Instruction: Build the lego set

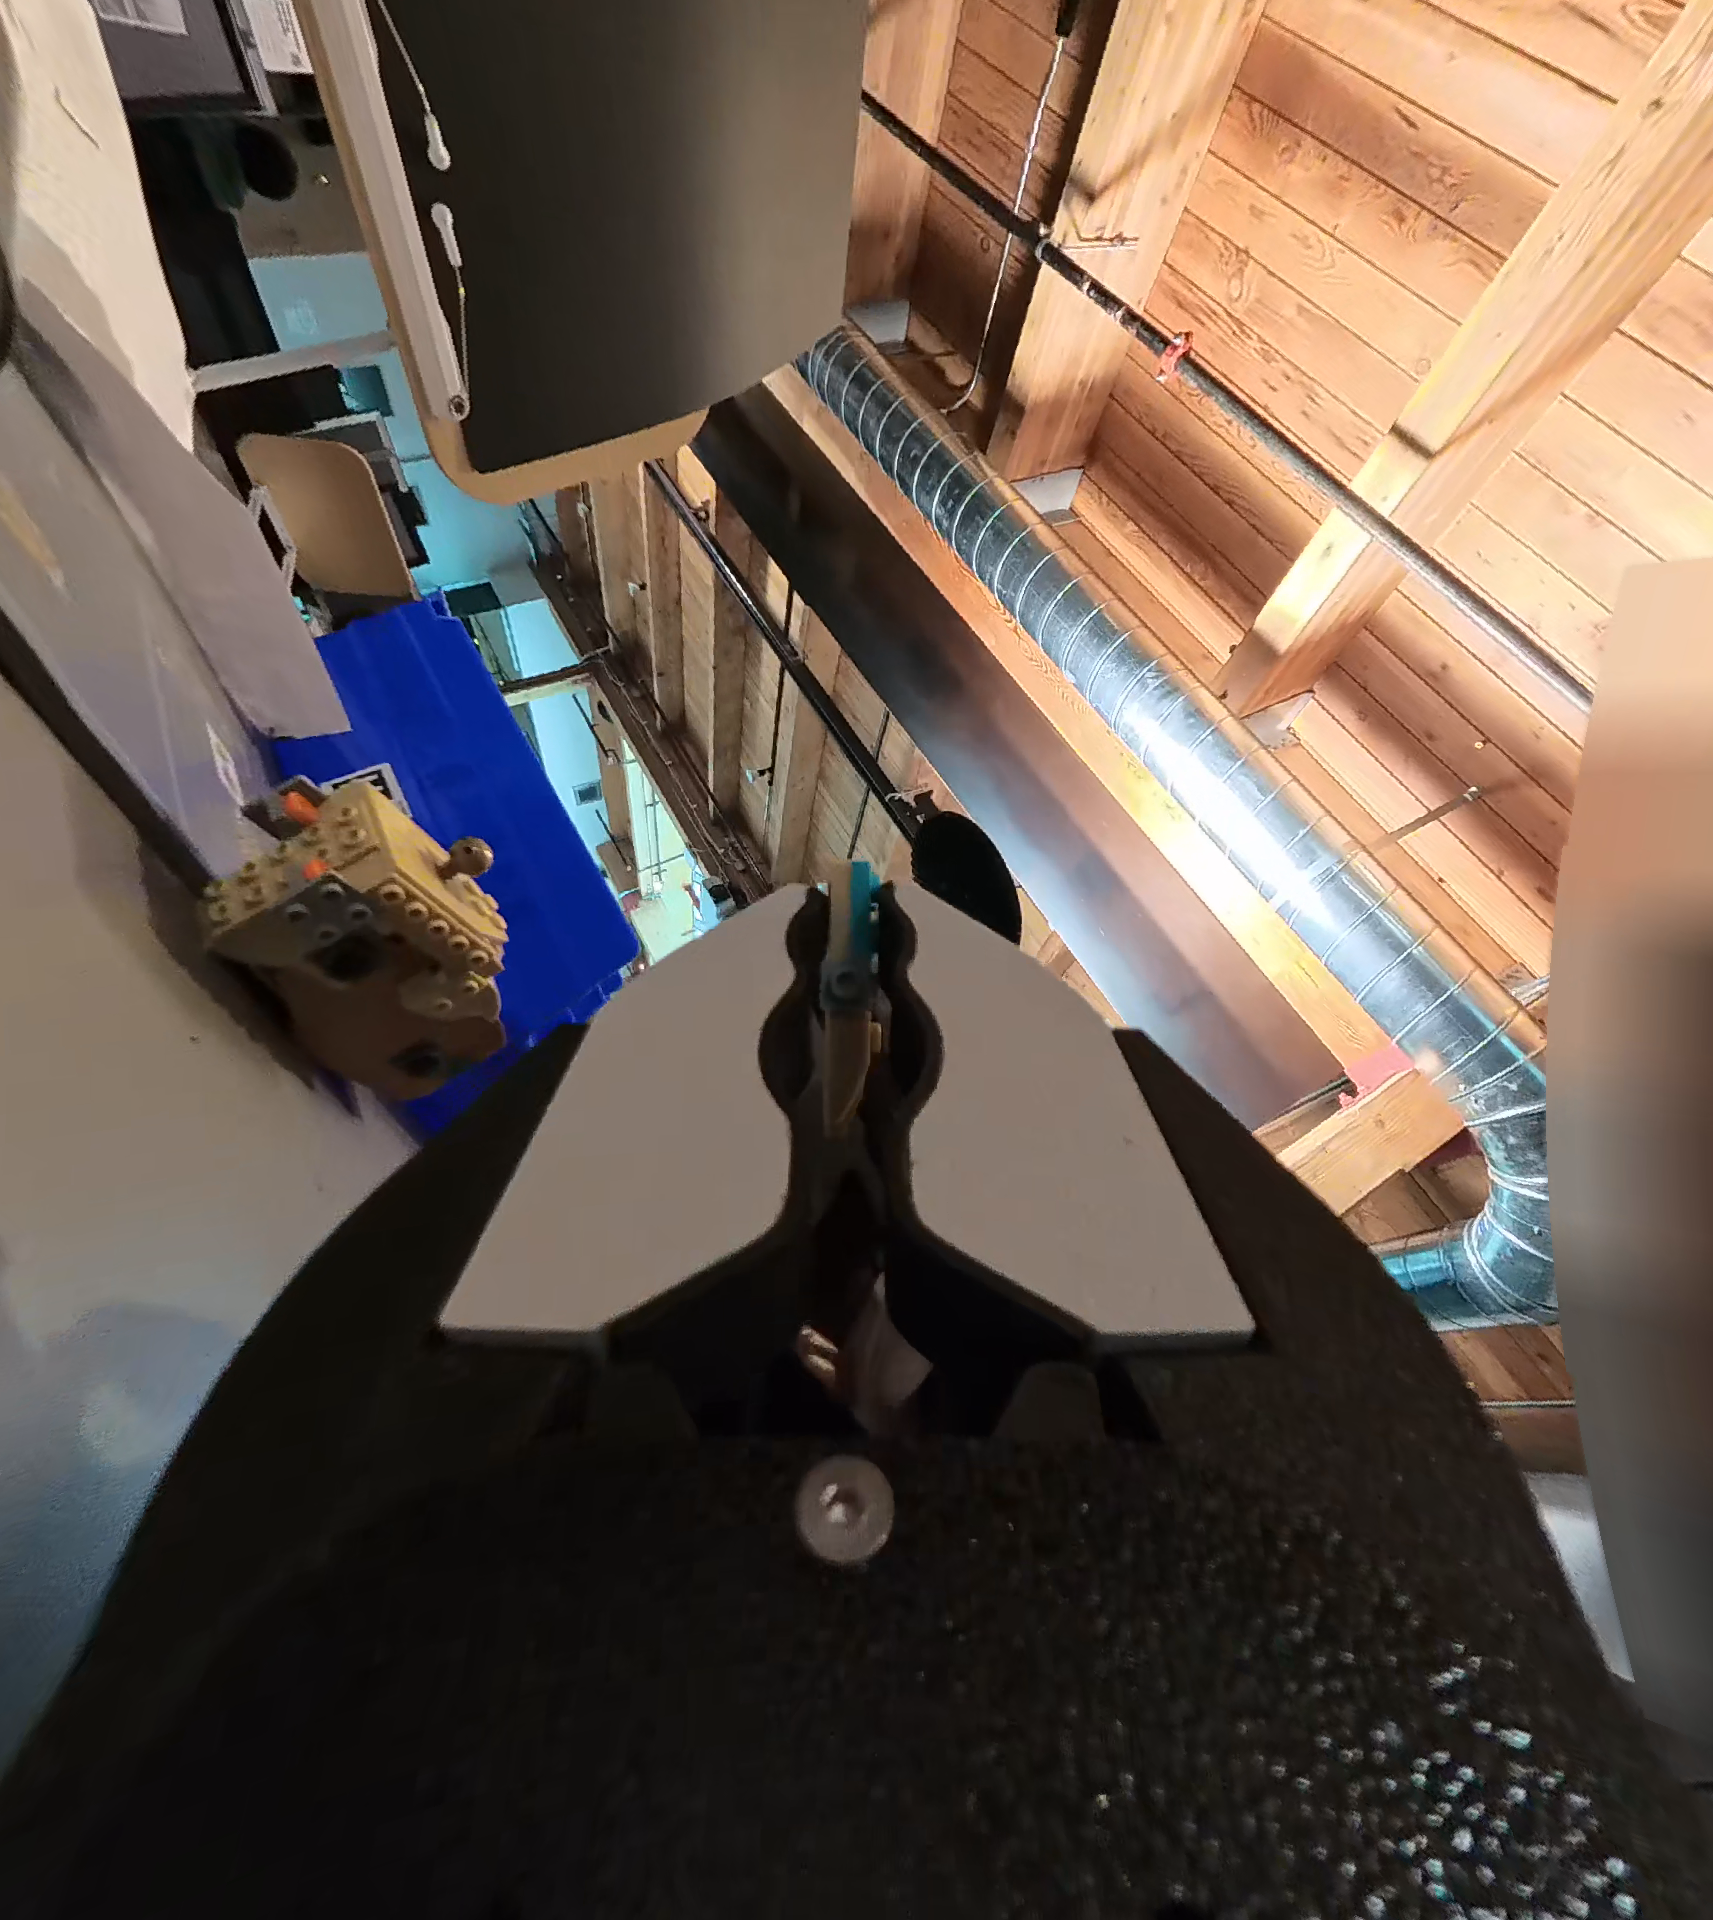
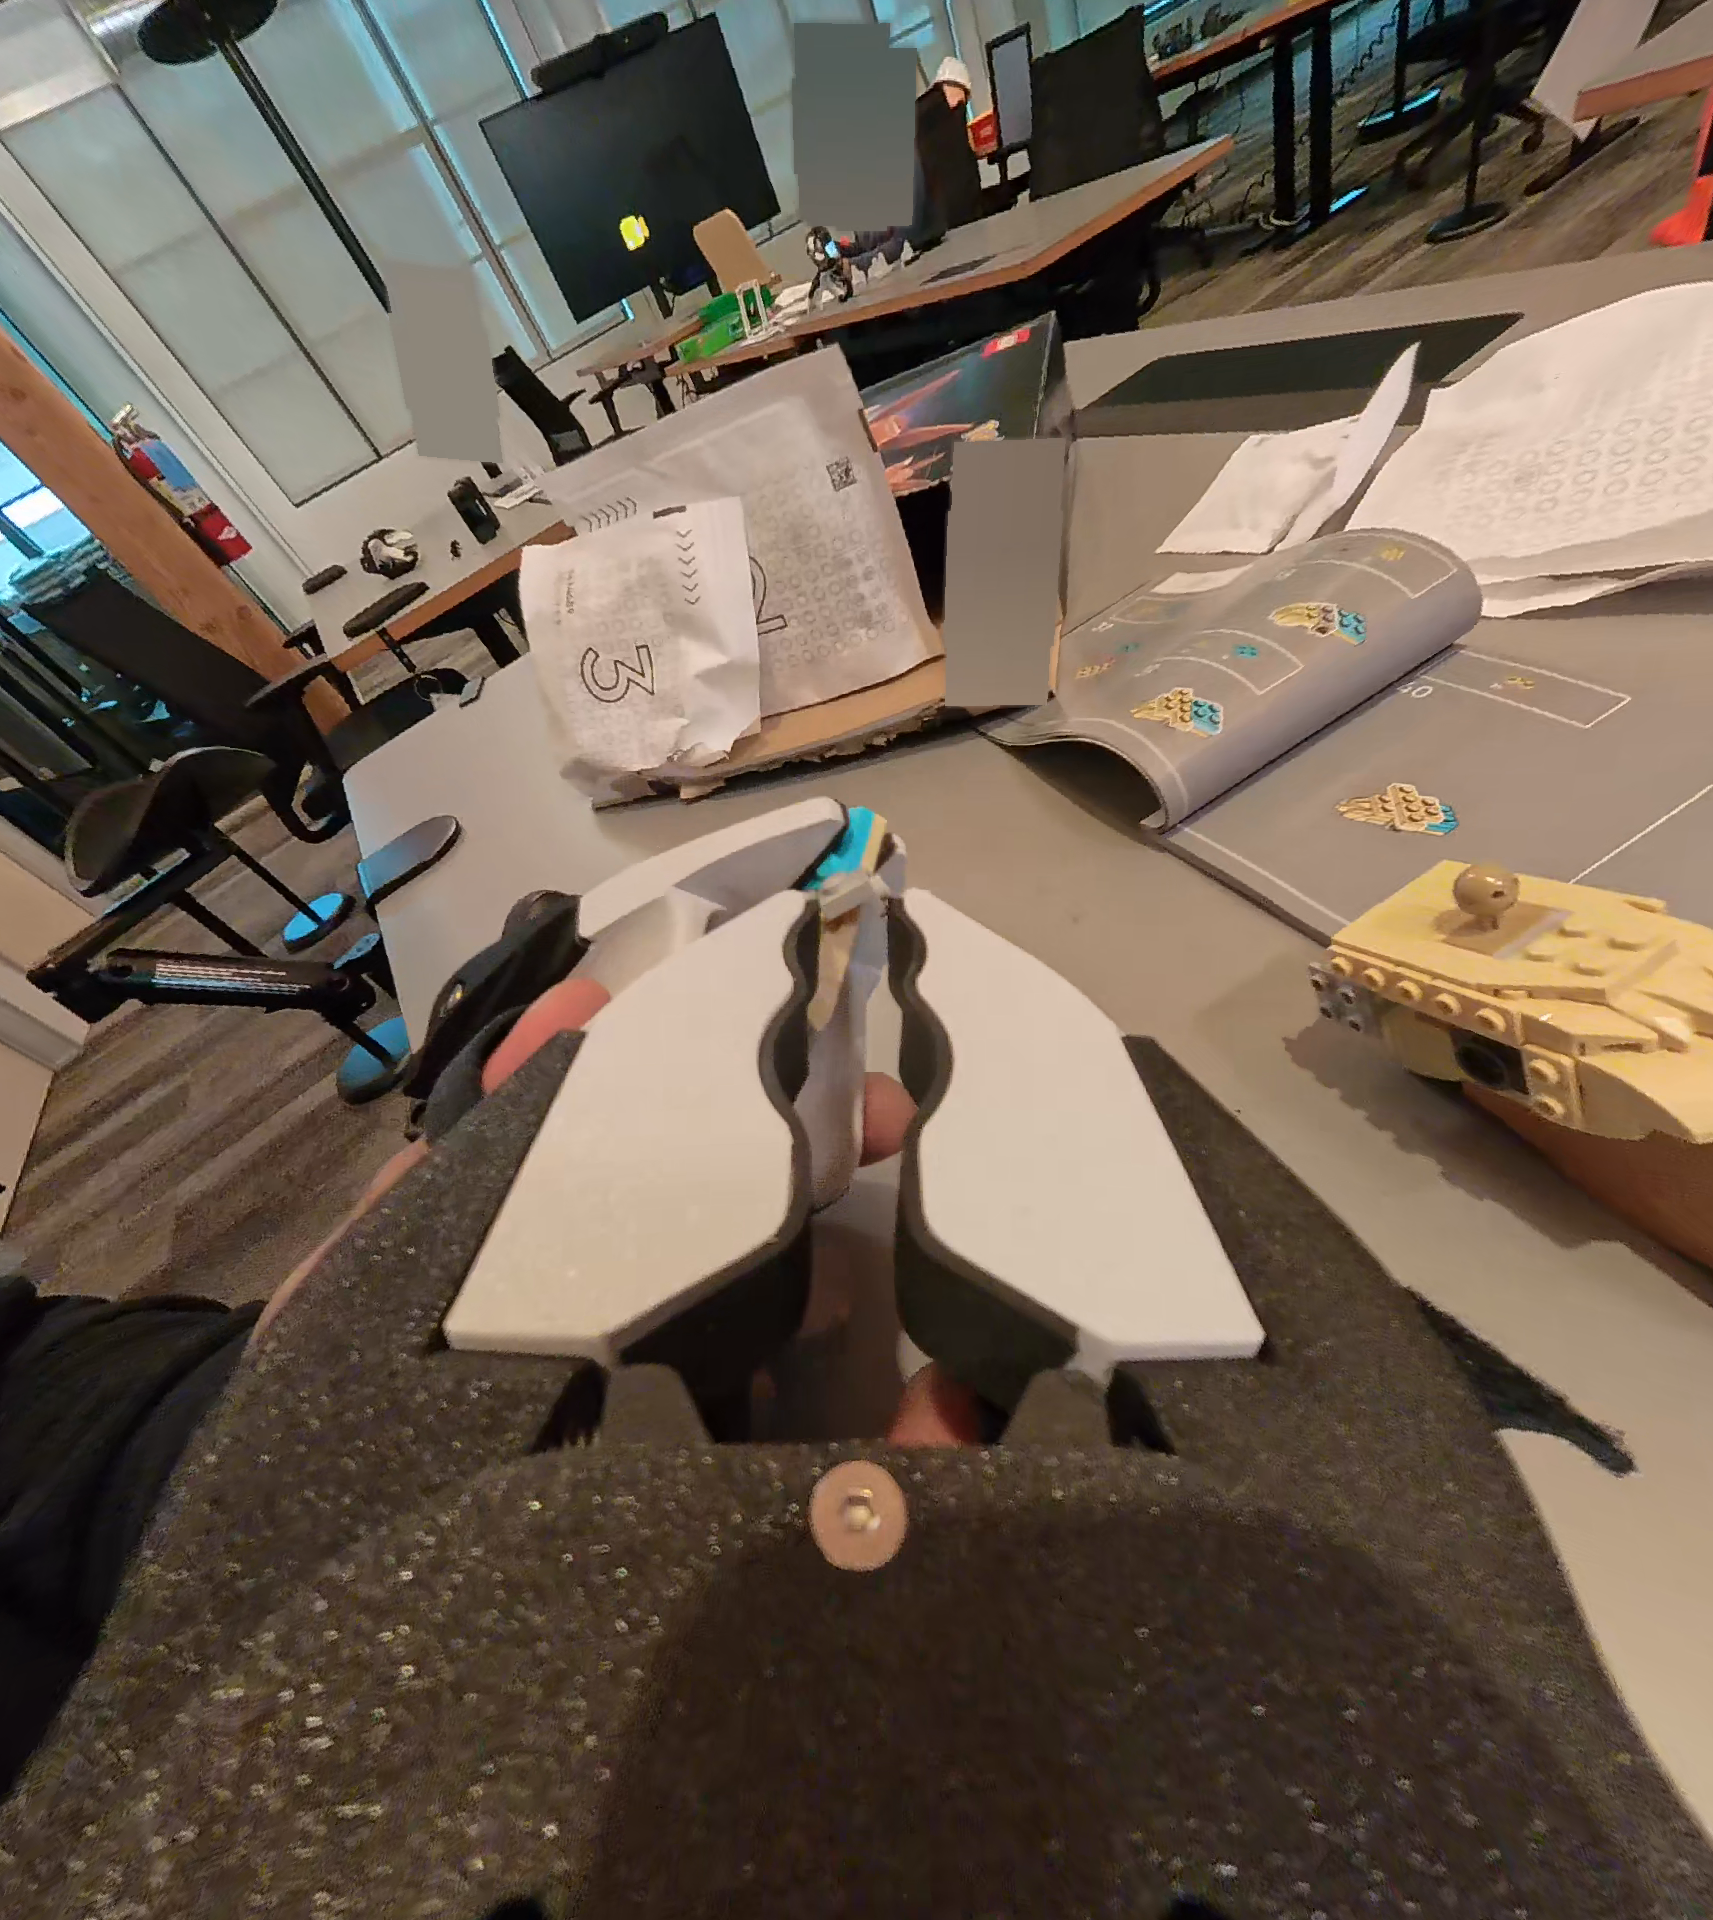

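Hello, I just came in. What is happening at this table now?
A person is building a Lego set with two handheld tongs. The left tongs and the right tongs meet in the air, both closed on a small tan and teal sub-assembly. The larger tan model lies on the grey table, beside the open instruction booklet. Numbered paper bags stand farther back.

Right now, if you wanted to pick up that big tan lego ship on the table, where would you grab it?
Probably across the tan lego ship at its brown lower hull, coming from above with one finger on each long side. The hull sides look smoother and firmer than the layered plates on top, and the knob there could snap off. Both grippers are busy with the small teal-and-tan piece.
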{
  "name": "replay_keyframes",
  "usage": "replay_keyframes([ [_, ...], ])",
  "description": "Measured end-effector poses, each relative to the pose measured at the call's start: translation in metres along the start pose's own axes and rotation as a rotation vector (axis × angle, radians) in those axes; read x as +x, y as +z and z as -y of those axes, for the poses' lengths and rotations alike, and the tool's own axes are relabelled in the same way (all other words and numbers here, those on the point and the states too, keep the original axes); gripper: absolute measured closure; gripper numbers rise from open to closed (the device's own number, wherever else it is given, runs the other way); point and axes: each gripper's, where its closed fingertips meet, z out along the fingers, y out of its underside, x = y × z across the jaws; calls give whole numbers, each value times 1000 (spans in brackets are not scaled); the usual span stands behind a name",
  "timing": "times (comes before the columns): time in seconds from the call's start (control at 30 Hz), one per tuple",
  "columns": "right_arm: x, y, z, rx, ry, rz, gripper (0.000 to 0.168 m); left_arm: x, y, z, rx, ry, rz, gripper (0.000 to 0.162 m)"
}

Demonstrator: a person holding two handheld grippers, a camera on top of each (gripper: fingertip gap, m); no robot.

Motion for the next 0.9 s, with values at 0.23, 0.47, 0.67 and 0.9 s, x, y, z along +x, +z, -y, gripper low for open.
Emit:
replay_keyframes([
  [0.23,-3,0,0,-34,-33,-22,156,3,-1,1,7,-17,-14,153],
  [0.47,-10,3,-2,-46,-21,-6,156,5,-2,2,22,-67,-19,154],
  [0.67,-13,2,-1,-53,-41,-19,155,6,-2,2,19,-86,-27,154],
  [0.9,-13,1,0,-55,-34,-29,155,7,-2,1,22,-99,-30,153],
])
